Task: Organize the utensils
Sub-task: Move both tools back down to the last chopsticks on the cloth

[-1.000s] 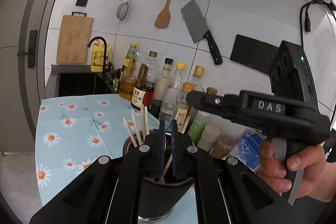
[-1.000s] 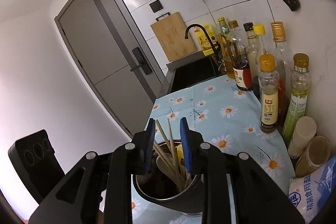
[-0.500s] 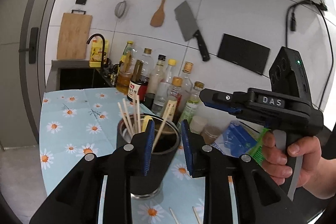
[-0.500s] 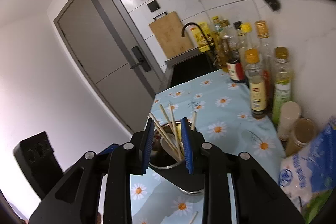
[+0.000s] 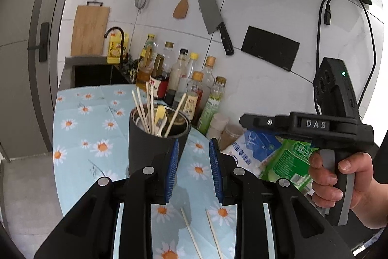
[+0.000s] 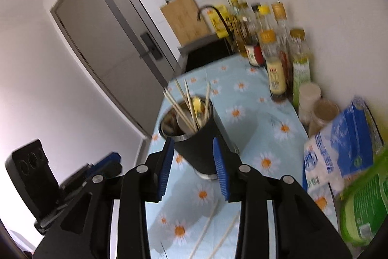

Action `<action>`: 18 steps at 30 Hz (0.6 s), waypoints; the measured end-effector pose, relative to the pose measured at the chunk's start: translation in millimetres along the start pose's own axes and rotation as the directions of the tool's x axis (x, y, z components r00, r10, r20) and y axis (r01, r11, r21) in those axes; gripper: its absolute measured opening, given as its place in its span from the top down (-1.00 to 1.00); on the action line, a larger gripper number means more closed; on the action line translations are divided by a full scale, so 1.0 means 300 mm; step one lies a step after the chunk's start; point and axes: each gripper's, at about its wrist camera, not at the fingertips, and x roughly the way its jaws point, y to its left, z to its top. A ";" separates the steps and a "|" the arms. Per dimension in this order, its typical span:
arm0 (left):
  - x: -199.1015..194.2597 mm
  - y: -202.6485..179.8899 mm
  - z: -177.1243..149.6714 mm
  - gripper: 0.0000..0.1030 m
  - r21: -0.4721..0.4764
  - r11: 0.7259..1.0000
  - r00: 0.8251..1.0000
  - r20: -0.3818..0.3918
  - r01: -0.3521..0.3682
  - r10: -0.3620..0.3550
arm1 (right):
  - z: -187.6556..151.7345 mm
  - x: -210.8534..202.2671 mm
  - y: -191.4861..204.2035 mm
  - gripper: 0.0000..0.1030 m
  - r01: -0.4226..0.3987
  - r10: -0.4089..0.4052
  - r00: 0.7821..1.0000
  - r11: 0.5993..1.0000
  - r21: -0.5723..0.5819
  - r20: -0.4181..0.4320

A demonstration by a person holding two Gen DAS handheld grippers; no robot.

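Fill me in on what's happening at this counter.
A person is tidying utensils with handheld tongs. The black holder on the daisy tablecloth stands upright with chopsticks and a spoon in it. The left tongs and right tongs are open and empty. Two loose chopsticks lie on the cloth near the holder.

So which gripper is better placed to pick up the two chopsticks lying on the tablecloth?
Probably left. The two loose chopsticks lie sharp and directly below the open left gripper. The right gripper, also open, sees them blurred and points at the holder.
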 end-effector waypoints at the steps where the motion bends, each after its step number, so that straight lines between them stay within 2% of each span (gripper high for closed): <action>1: 0.000 0.000 -0.009 0.52 -0.007 1.000 1.000 -0.014 0.000 0.000 | -0.011 0.008 -0.007 0.32 0.004 -0.003 0.999 1.000 0.016 -0.038; 7: 0.012 0.006 -0.071 0.52 -0.036 0.999 0.996 -0.089 -0.019 0.016 | -0.077 0.054 -0.042 0.32 0.048 -0.039 0.987 0.997 0.053 -0.155; 15: 0.042 0.029 -0.190 0.52 -0.089 0.995 0.984 -0.179 -0.038 0.022 | -0.153 0.124 -0.078 0.32 0.094 -0.060 0.953 0.990 0.102 -0.297; 18: 0.045 0.041 -0.230 0.52 -0.106 0.993 0.978 -0.207 -0.050 0.028 | -0.177 0.153 -0.089 0.32 0.124 -0.080 0.934 0.986 0.107 -0.349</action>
